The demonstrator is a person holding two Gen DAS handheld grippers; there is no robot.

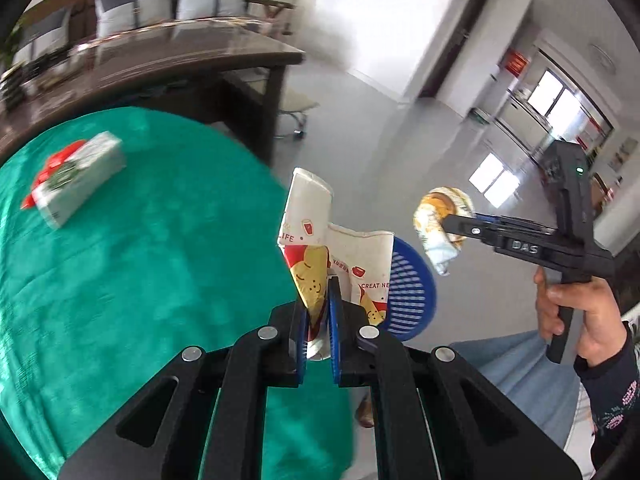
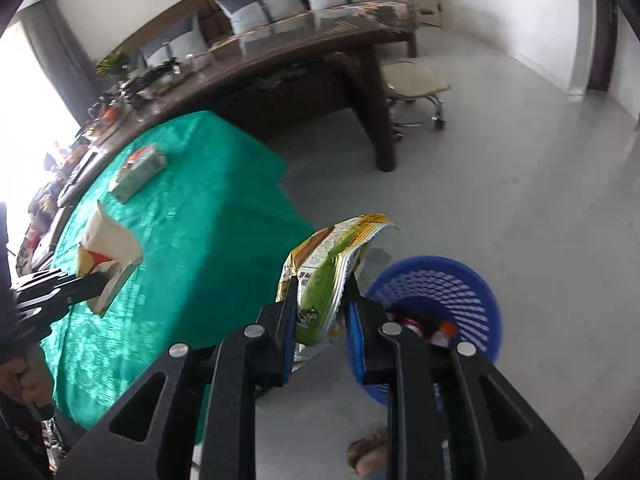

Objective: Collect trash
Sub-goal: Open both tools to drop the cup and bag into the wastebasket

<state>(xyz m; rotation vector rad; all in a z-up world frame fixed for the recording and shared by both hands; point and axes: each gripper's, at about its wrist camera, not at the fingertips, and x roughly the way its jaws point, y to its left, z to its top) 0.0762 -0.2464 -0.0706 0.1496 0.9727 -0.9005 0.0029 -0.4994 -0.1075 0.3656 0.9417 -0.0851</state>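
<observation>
In the left wrist view my left gripper (image 1: 318,294) is shut on a crushed paper cup (image 1: 308,216) printed with a cartoon bear, held over the edge of the green-clothed table (image 1: 140,260). Behind the cup, a blue mesh basket (image 1: 414,292) stands on the floor. My right gripper (image 2: 322,292) is shut on a crumpled green and yellow snack bag (image 2: 328,268), just left of the basket (image 2: 440,292), which holds some trash. Each gripper shows in the other's view: the right gripper (image 1: 450,226) with the bag (image 1: 436,216), the left gripper (image 2: 94,284) with the cup (image 2: 108,248).
A tissue pack (image 1: 76,178) lies on the green cloth. A dark wooden desk (image 2: 320,52) with clutter stands behind the table, with a wheeled stool (image 2: 416,80) beside it. Grey floor spreads around the basket. A person's hand (image 1: 580,312) grips the right handle.
</observation>
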